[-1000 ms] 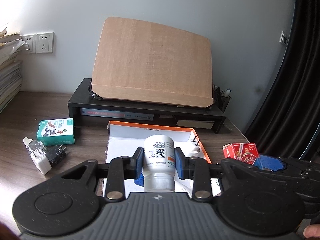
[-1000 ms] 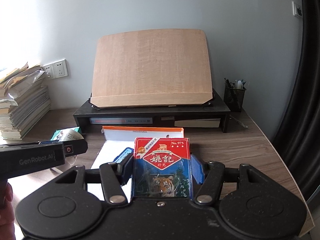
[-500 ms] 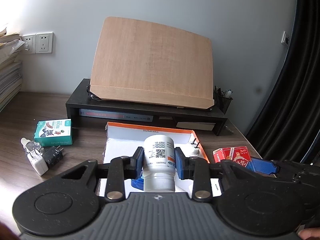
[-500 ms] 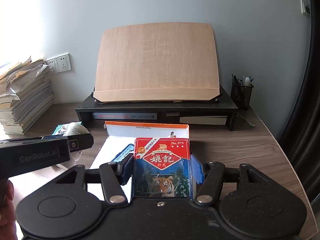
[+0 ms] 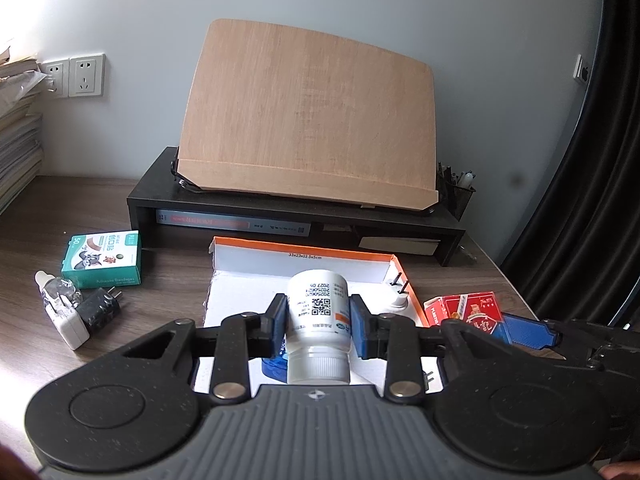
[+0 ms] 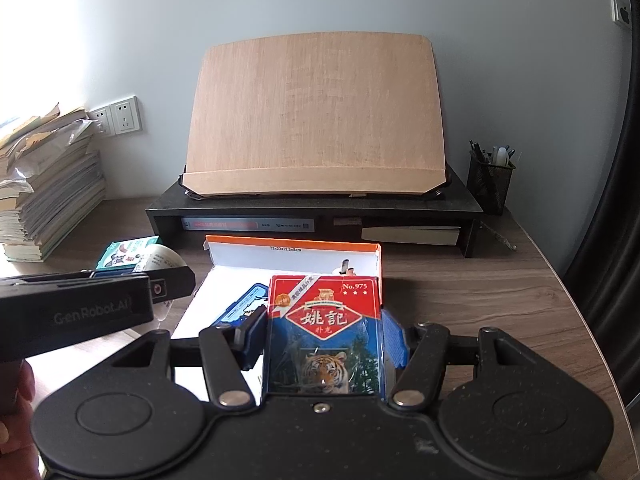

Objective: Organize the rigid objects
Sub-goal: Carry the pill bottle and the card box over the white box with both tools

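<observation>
Above the box's (image 5: 394, 266) near edge, our left gripper (image 5: 318, 322) clamps the white bottle (image 5: 318, 312) and our right gripper (image 6: 324, 338) the card pack (image 6: 324, 328); crowding both in could knock the plug (image 5: 398, 298).

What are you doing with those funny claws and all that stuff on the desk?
A person is tidying small things into the white box with the orange rim. The left claw is shut on a white pill bottle, held over the box. The right claw grips a pack of playing cards with a tiger on it. A plaster box, a dropper bottle and two plugs lie on the desk.
</observation>
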Motion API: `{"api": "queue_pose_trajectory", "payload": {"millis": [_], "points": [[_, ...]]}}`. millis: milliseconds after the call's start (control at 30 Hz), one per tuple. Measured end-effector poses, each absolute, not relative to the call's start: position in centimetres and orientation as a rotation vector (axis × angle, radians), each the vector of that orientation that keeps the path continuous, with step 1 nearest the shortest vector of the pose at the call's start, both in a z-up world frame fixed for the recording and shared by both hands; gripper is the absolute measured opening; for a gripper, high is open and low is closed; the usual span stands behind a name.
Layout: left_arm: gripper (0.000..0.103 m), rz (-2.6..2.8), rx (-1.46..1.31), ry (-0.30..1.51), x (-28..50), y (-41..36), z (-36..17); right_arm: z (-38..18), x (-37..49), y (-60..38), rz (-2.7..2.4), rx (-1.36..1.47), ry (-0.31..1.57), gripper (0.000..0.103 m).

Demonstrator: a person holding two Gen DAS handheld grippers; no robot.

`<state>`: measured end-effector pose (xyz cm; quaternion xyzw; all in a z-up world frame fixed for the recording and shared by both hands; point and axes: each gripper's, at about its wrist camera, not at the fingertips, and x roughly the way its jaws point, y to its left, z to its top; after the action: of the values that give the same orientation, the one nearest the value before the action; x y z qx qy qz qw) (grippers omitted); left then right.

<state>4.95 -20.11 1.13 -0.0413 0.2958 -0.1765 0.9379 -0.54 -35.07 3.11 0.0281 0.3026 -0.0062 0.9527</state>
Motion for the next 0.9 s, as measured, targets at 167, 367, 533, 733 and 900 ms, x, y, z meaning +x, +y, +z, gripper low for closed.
{"api": "queue_pose_trajectory", "payload": {"millis": [167,367,533,733,900], "points": [[0.033,-0.357,-0.086,0.61,5.2,-20.2,1.0,2.9,-0.2,-35.1,-0.011,0.056,0.62,0.071],[0.033,-0.349,-0.083,0.61,5.4,-20.3,1.0,2.6,0.4,-35.0,-0.004,0.059,0.627,0.071],[0.033,-0.343,-0.083,0.612,5.7,-20.3,1.0,2.5,0.8,-35.0,0.003,0.06,0.631,0.071],[0.033,-0.342,-0.077,0.616,6.0,-20.4,0.9,2.3,1.1,-35.1,0.005,0.063,0.635,0.071],[0.033,-0.345,-0.074,0.621,6.2,-20.7,0.8,2.2,1.3,-35.2,0.004,0.067,0.64,0.071]]}}
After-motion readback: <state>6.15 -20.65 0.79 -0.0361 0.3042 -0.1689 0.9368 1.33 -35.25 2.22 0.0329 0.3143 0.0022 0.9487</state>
